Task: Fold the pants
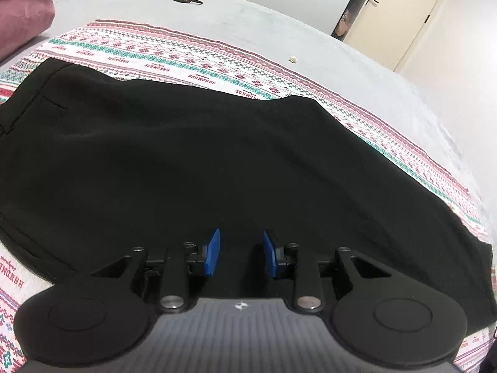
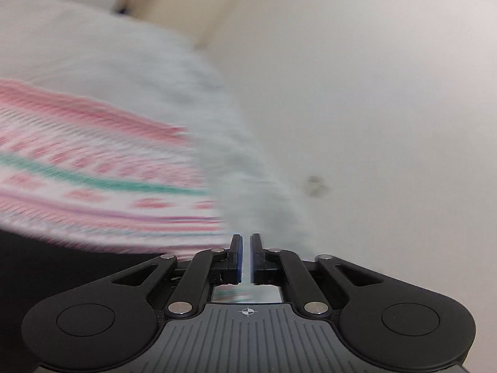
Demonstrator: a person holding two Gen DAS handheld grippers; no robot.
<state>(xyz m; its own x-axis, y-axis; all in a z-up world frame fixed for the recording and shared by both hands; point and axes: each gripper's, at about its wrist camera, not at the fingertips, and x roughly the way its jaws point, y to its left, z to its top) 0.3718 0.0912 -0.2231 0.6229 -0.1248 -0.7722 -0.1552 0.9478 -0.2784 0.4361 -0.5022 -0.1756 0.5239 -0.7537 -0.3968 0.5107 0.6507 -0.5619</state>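
Note:
Black pants lie spread flat on a patterned red, green and white cloth that covers a grey bed. My left gripper hovers over the near edge of the pants, its blue pads apart with only dark fabric showing behind the gap. The right wrist view is blurred. In it my right gripper sits past the cloth's right edge, its pads almost together with a thin empty slit between them. A dark strip of the pants shows at the lower left.
A pink pillow lies at the far left of the bed. A small black object and a white scrap rest on the grey sheet. A cream door stands beyond. Pale floor with a dark spot lies right of the bed.

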